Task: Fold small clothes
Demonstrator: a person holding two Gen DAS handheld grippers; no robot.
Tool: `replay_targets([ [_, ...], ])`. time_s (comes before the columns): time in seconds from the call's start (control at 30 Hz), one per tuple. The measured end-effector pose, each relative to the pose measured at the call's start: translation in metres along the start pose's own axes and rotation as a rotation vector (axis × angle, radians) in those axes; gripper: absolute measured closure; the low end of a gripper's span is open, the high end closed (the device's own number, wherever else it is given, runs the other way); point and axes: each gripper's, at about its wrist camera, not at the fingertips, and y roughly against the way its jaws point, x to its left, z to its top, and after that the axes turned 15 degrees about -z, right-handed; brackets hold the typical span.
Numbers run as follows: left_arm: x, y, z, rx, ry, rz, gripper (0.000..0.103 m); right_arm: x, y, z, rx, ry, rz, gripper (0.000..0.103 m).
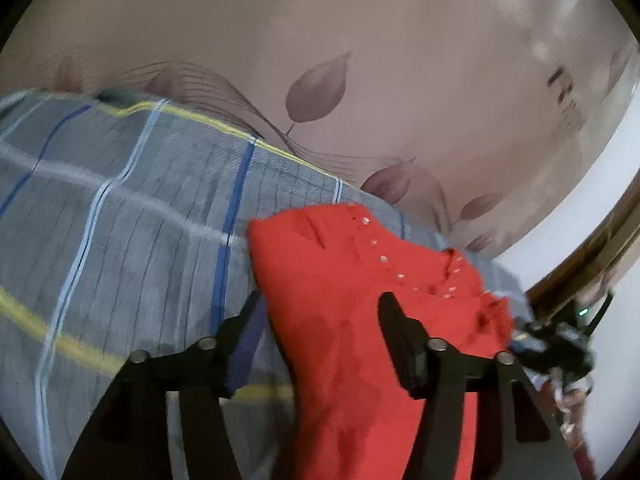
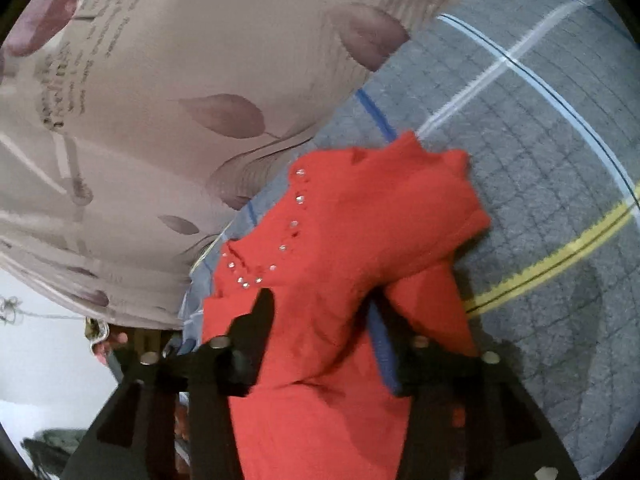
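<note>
A red garment (image 1: 360, 280) with a row of small shiny studs at its neckline lies bunched on a grey checked bedspread (image 1: 120, 220). My left gripper (image 1: 320, 304) hangs over the garment's left edge. Its jaws stand wide apart with red cloth lying loose between them, and no pad presses on it. In the right wrist view the same red garment (image 2: 340, 240) fills the middle. My right gripper (image 2: 320, 300) straddles it with jaws apart. Its left fingertip (image 2: 264, 304) rests in front of the cloth, while a fold drapes over the right finger and hides its tip.
A beige curtain or cover with a brown leaf print (image 1: 360, 80) rises just behind the bed. A white wall and a wooden frame (image 1: 592, 256) show at the right. The grey bedspread (image 2: 540, 160) with blue, white and yellow stripes stretches to the right of the garment.
</note>
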Motion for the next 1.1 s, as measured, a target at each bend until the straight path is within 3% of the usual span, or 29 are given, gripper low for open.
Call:
replay_targets([
  [0.13,0.009,-0.026,0.020,0.065,-0.024,0.054,0.040,0.009,0.002,0.001,-0.005,0.057,-0.003,0.051],
  [0.23,0.018,-0.041,0.028,0.083,0.013,-0.003,0.040,0.005,0.001,0.000,-0.004,0.075,-0.013,0.051],
  [0.3,0.012,-0.048,0.027,0.094,-0.048,0.066,0.042,0.006,0.001,-0.001,-0.010,0.088,-0.006,0.051],
  [0.33,0.009,-0.053,0.026,0.108,-0.077,0.100,0.058,0.006,0.000,-0.001,-0.013,0.093,-0.008,0.051],
  [0.37,0.008,-0.055,0.024,0.121,-0.103,0.122,0.082,0.006,0.000,-0.001,-0.015,0.095,-0.009,0.051],
  [0.4,0.008,-0.054,0.024,0.119,-0.113,0.149,0.090,0.006,0.000,0.000,-0.017,0.097,-0.008,0.051],
  [0.5,0.018,-0.045,0.027,0.086,-0.102,0.202,0.094,0.011,-0.001,-0.002,-0.012,0.105,0.011,0.055],
  [0.6,0.033,-0.031,0.031,0.052,-0.071,0.290,0.097,0.013,-0.001,-0.003,0.009,0.080,0.083,0.055],
  [0.63,0.039,-0.026,0.033,0.043,-0.048,0.285,0.097,0.013,-0.001,-0.003,0.009,0.077,0.085,0.055],
  [0.73,0.029,0.002,0.025,0.009,-0.045,0.141,0.097,0.005,-0.002,-0.004,0.013,0.059,0.076,0.055],
  [0.8,0.009,0.018,0.011,0.057,-0.025,-0.050,0.095,-0.001,-0.003,-0.005,0.015,0.039,0.096,0.055],
  [0.83,-0.003,0.023,0.001,0.088,-0.006,-0.149,0.092,-0.003,-0.003,-0.005,0.010,0.033,0.103,0.055],
  [0.87,-0.019,0.026,-0.014,0.120,0.010,-0.216,0.080,-0.004,-0.003,-0.005,0.004,0.029,0.111,0.055],
  [0.9,-0.027,0.025,-0.023,0.142,0.017,-0.237,0.070,-0.004,-0.003,-0.005,-0.001,0.028,0.111,0.055],
  [0.93,-0.038,0.021,-0.036,0.178,0.028,-0.267,0.050,-0.004,-0.004,-0.006,-0.005,0.030,0.105,0.055],
  [1.03,-0.056,0.001,-0.072,0.250,0.092,-0.360,0.045,0.001,-0.004,-0.008,-0.018,0.058,0.075,0.055],
  [1.1,-0.061,-0.018,-0.085,0.286,0.093,-0.326,0.045,0.004,-0.003,-0.011,-0.028,0.082,0.061,0.054],
])
